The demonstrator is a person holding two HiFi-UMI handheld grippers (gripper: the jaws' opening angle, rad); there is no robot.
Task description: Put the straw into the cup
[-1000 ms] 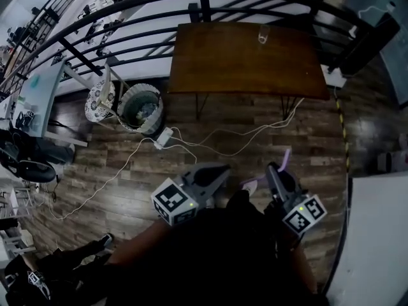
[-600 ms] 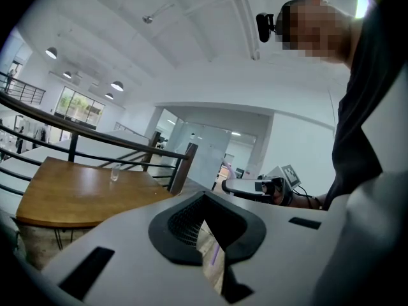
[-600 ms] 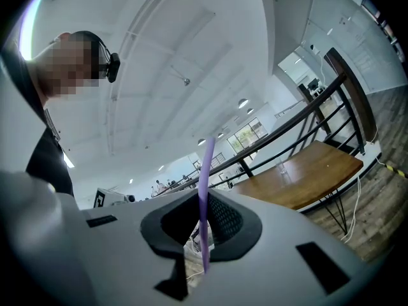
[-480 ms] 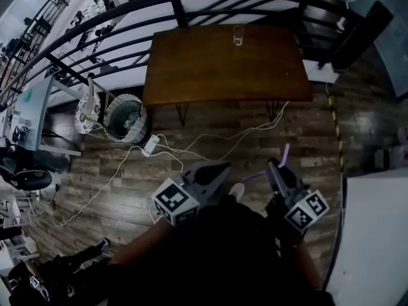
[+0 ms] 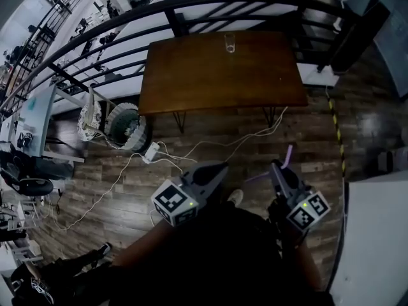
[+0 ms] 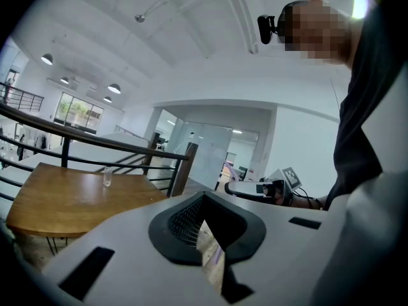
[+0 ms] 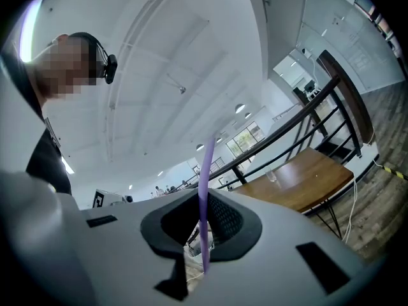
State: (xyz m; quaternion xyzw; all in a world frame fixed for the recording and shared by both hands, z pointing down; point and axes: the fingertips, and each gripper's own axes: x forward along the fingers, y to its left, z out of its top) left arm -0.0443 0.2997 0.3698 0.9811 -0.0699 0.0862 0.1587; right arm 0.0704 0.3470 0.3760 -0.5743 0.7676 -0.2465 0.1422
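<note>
A small clear cup (image 5: 229, 42) stands near the far edge of a brown wooden table (image 5: 217, 75), well ahead of both grippers. It also shows far off as the cup (image 6: 108, 178) and the cup (image 7: 273, 176). My right gripper (image 5: 276, 169) is held level above the floor and is shut on a purple straw (image 5: 287, 154). The straw (image 7: 204, 196) stands up between the black pads. My left gripper (image 5: 220, 168) hangs beside it, its jaws together with nothing between them. Its pads (image 6: 191, 225) leave only a thin slit.
A black railing (image 5: 191, 5) curves behind the table. A round bin (image 5: 125, 121) stands at the table's left corner. White cables (image 5: 210, 145) with a power strip lie on the wood floor between me and the table. A white surface (image 5: 376, 234) borders the right.
The table and cup have shifted left and slightly lower in the head view as the person walks toward them. Both grippers keep their pose, and the straw stays gripped.
</note>
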